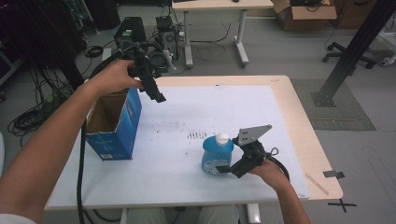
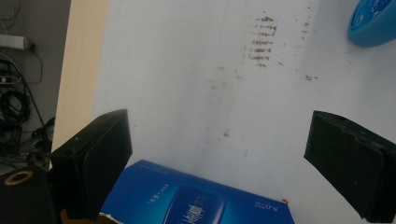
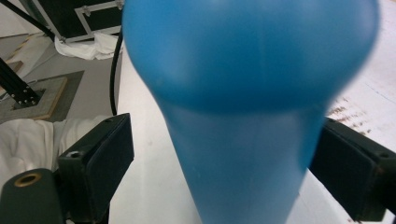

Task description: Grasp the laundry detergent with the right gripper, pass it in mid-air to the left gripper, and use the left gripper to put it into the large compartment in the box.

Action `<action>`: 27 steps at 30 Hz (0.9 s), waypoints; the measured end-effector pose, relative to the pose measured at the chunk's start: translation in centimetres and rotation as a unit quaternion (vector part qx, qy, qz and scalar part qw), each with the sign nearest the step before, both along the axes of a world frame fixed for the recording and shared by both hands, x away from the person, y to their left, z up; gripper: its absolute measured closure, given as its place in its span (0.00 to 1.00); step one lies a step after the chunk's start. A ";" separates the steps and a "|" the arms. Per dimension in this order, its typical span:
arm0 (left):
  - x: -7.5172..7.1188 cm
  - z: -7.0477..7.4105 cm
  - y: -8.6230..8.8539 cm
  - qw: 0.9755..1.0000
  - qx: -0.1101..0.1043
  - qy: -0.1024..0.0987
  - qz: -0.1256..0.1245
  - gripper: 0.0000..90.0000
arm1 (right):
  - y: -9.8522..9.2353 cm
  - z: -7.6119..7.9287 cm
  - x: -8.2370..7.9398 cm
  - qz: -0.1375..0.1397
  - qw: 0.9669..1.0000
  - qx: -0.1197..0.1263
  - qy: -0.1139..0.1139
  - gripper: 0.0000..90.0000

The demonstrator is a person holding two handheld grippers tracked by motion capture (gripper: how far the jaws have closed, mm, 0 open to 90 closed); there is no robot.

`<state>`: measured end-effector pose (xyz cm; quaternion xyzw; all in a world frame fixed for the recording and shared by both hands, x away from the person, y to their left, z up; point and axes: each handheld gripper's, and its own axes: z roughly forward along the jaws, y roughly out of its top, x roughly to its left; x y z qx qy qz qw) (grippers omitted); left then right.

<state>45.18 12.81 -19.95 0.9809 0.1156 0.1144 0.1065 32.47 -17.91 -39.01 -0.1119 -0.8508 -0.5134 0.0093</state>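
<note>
A blue bottle (image 1: 216,155) with a white cap stands on the white table cover (image 1: 210,102), right of middle. My right gripper (image 1: 227,167) is low at the bottle's near right side. In the right gripper view the bottle (image 3: 247,60) sits between the open jaws of the right gripper (image 3: 224,149), with a gap at the left jaw. An open blue cardboard box (image 1: 114,122) stands at the table's left. My left gripper (image 1: 157,96) hangs in the air just past the box's far right corner. The left gripper (image 2: 219,135) is open with nothing between its jaws, above the box (image 2: 196,200); the bottle (image 2: 373,21) shows far off.
Brown smudges (image 1: 196,135) mark the cover left of the bottle. The bare wooden table rim (image 1: 308,140) runs along the right. Beyond the table are computer towers (image 1: 128,30), floor cables, a desk (image 1: 215,5) and a black frame post (image 1: 350,51).
</note>
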 end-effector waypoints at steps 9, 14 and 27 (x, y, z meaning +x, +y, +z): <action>0.0 0.0 -0.1 1.000 0.002 -0.001 -0.002 0.09 | 0.5 0.0 0.1 0.007 1.000 0.011 -0.003 0.21; 0.0 0.0 0.0 1.000 0.001 -0.001 0.000 0.09 | 0.5 0.1 0.1 0.006 1.000 0.014 -0.007 0.26; 0.0 -0.1 -0.2 1.000 0.002 0.001 -0.002 0.09 | 0.3 0.1 0.4 0.002 1.000 0.017 -0.020 0.38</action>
